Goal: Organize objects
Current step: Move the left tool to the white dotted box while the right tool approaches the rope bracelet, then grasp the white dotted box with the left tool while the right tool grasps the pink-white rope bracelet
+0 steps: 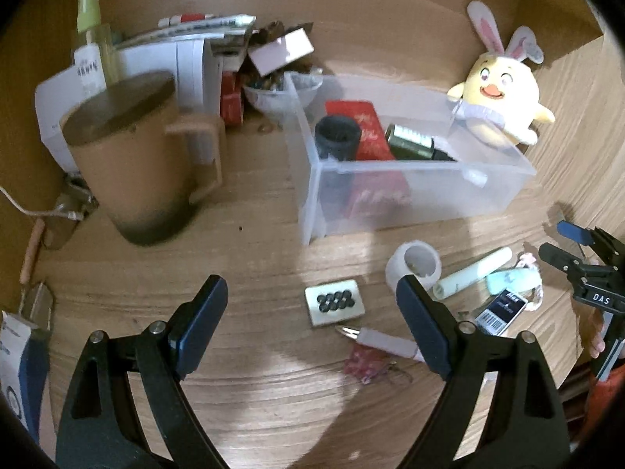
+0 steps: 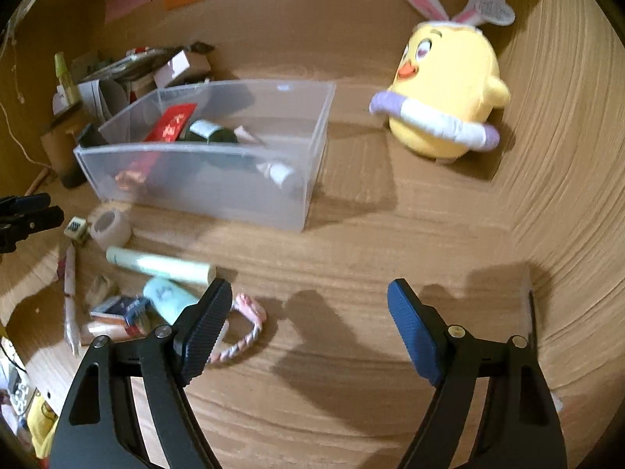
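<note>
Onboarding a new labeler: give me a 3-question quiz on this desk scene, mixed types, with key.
1. True or false: the clear bin is empty.
2. The plush chick is: A) in the bin B) on the desk beside it C) in a gripper.
3. Fill in: the jaws of the left gripper and right gripper are both ____.

Key: 1 false, a red packet and other items lie inside; 2 B; 3 open, holding nothing.

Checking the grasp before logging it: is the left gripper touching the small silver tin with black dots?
Apart. The left wrist view shows the left gripper open, both pads clear of the silver tin, with bare wooden tabletop visible around it.
</note>
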{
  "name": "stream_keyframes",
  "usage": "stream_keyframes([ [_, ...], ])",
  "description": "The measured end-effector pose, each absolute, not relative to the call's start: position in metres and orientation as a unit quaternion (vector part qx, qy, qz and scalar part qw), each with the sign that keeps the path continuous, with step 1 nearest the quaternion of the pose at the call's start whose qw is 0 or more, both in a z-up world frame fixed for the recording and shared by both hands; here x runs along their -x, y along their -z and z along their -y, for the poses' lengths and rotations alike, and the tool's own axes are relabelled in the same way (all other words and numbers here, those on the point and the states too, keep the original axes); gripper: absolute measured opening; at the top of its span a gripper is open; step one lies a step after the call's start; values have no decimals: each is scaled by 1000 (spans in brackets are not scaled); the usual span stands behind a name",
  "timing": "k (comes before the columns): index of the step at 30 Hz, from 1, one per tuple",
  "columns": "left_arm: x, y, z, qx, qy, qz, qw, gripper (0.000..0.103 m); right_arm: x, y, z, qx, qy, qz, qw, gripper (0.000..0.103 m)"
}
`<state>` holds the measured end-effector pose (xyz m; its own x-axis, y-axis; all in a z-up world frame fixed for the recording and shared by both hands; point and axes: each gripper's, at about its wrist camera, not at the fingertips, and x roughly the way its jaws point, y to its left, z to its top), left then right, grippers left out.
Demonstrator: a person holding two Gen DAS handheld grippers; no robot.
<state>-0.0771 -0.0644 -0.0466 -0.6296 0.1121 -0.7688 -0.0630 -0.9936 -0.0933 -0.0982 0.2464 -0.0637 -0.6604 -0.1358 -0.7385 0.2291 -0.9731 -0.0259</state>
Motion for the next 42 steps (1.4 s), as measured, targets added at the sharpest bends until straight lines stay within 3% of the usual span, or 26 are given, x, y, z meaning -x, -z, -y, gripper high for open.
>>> stream_keyframes([
  [5,82,59,65,444,-894,40,51,88,99,76,-251,-419,901,-43,104,67],
  [17,86,71,57,457,-886,31,66,49,103,84,-234,-434,887,-76,140,41],
  [20,85,71,57,456,-886,36,75,36,107,84,-229,-432,886,-80,151,29],
  [24,85,71,58,454,-887,42,77,35,110,84,-221,-430,884,-86,162,10],
  [36,77,64,65,435,-896,53,67,33,107,76,-233,-439,882,-57,161,8],
  [37,77,64,65,435,-897,55,67,33,108,76,-234,-446,879,-54,162,9],
  [40,75,62,66,431,-898,58,69,33,110,77,-234,-447,880,-50,153,31],
  [42,75,59,65,426,-900,58,71,33,112,76,-233,-442,883,-45,148,33],
])
